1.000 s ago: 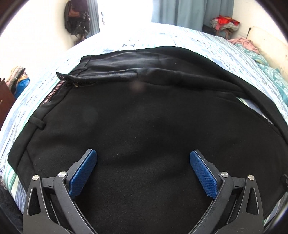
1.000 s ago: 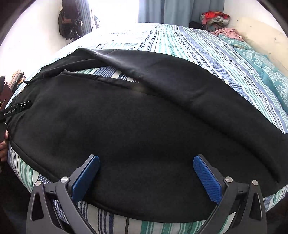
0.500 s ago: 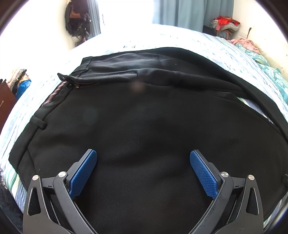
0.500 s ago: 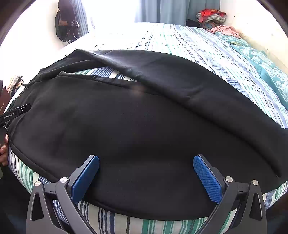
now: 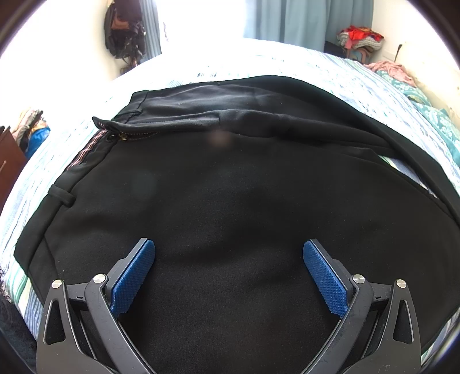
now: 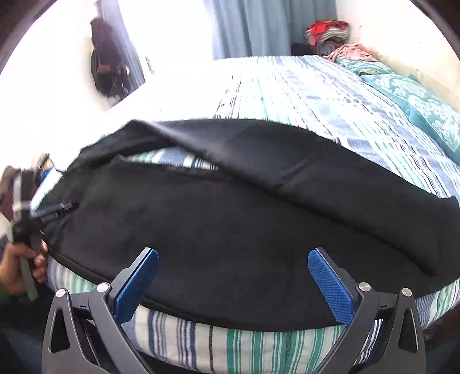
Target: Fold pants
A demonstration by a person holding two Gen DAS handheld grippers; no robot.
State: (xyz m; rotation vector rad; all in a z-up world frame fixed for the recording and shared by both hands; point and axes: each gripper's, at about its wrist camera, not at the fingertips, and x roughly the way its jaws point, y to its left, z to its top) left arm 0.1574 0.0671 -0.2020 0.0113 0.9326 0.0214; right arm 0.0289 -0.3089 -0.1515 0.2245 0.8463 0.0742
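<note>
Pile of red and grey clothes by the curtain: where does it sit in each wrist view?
Left wrist view: the pile of clothes is at the top right, right of the blue curtain.
Right wrist view: the pile is at the top, right of centre.
Shared landmark: the pink cloth just below the pile.

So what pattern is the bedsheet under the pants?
Bedsheet: white with blue and green stripes, clearest in the right wrist view.
</note>
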